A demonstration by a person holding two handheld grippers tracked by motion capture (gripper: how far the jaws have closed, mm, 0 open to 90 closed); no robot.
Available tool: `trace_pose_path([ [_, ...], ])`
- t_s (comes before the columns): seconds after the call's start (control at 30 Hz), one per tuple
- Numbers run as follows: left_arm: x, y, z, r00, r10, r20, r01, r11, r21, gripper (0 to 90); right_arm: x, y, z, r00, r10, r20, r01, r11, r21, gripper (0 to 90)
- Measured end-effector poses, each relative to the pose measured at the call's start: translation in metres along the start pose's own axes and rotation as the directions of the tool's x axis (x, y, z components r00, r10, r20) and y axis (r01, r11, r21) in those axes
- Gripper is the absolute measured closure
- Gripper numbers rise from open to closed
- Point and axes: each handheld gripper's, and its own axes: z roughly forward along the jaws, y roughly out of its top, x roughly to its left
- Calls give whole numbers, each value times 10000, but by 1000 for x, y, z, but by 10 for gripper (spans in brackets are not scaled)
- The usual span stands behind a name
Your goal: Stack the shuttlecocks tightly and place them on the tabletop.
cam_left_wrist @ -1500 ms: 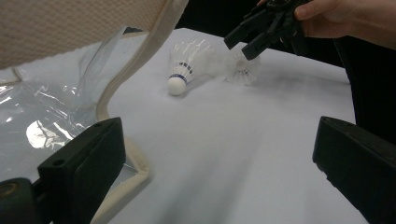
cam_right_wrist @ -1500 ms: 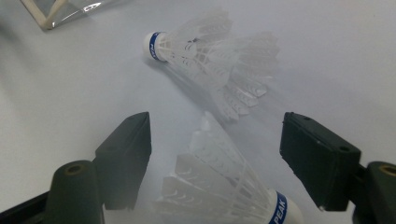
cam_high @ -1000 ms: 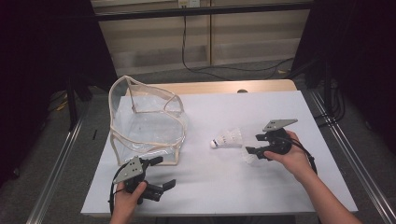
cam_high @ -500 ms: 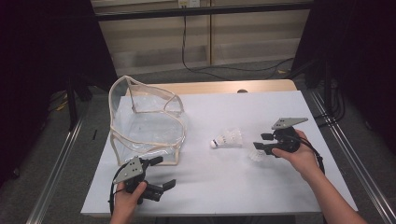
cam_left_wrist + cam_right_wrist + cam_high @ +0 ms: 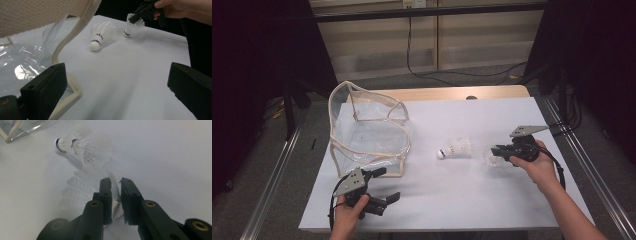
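Two white shuttlecocks are on the white table (image 5: 452,200). One shuttlecock (image 5: 454,148) (image 5: 101,35) (image 5: 75,143) lies on its side near the middle. My right gripper (image 5: 495,149) (image 5: 115,182) (image 5: 140,12) has just been closing its jaws, and they now pinch the feather skirt of the second shuttlecock (image 5: 490,158) (image 5: 132,26) (image 5: 75,188), whose cork points down at the table. A clear plastic bag (image 5: 367,130) (image 5: 30,50) with beige trim stands at the left. Just in front of it my left gripper (image 5: 389,184) (image 5: 115,75) is wide open with nothing between its jaws.
A bare wooden strip (image 5: 437,93) runs along the table's far edge. Metal rails (image 5: 272,175) flank the table on both sides. A black cable (image 5: 452,70) lies on the floor beyond.
The right hand has shifted slightly to the right and its jaws have narrowed onto the second shuttlecock's feathers. The left gripper, the bag and the lying shuttlecock have stayed put.
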Motion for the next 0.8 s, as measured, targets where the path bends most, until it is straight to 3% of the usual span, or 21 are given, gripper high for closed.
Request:
trace_pose_path([
  [0.17,0,0,0,10000,-37,7,37,10000,-20,28,-1,0,-1,10000,51,29,-51,9999,-90,804],
  [0.4,-1,0,0,10000,-63,21,63,10000,-14,28,-2,1,-3,10000,11,-9,-11,9999,-130,887],
  [0.8,0,0,0,10000,-2,-7,2,10000,-15,28,-1,5,-4,9992,399,-30,-400,9977,-554,898],
])
